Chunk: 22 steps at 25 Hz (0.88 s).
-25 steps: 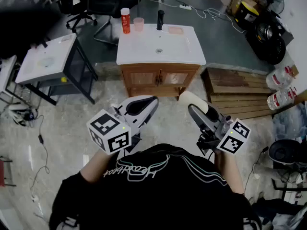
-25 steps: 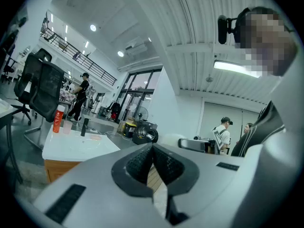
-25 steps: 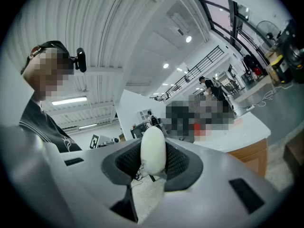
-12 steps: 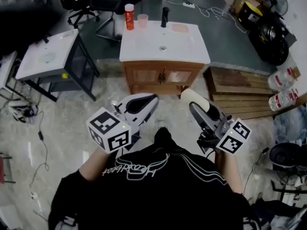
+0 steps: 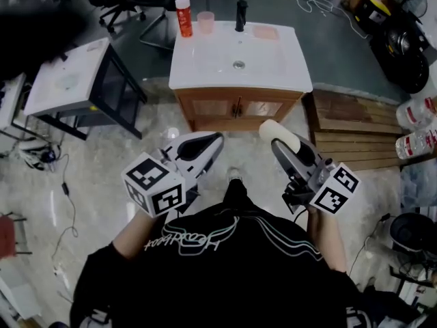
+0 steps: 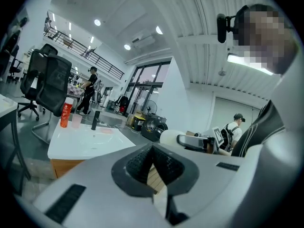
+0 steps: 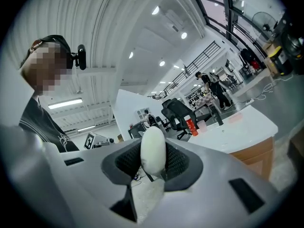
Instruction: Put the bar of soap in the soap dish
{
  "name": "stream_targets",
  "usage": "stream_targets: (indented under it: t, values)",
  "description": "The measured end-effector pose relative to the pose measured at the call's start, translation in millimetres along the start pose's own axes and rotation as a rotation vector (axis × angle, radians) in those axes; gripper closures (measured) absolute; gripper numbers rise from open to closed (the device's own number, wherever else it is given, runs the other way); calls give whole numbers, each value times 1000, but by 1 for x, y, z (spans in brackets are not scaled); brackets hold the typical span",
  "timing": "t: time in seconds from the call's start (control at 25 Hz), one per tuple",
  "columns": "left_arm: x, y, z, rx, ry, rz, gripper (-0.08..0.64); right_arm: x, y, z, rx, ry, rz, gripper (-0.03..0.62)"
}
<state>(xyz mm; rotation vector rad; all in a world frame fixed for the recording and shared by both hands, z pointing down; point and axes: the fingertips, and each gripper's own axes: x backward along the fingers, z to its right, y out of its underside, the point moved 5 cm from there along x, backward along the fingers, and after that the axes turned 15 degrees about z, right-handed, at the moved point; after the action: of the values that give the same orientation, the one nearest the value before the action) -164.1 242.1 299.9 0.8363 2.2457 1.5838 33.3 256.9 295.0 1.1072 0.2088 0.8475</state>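
**Soap clamped in right gripper, dish empty**

Right gripper (image 5: 281, 144) is clenched on the pale bar of soap (image 5: 278, 132), which sticks out past the jaw tips. Left gripper (image 5: 213, 142) has its jaws together with nothing between them. Both are held over the floor in front of the white sink cabinet (image 5: 205, 63), well apart from it. The pink soap dish (image 5: 266, 33) sits on the back right of the counter, beside the black faucet (image 5: 240, 15).
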Motion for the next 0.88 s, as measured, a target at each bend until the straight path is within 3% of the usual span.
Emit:
stream_targets:
  t: [0.32, 0.88]
  values:
    - [-82, 5, -50, 56, -47, -48, 538, -33, -22, 89, -63, 13, -34, 465]
    - [-212, -2, -121, 56, -92, -92, 538, -87, -57, 224, -128, -2, -75, 465]
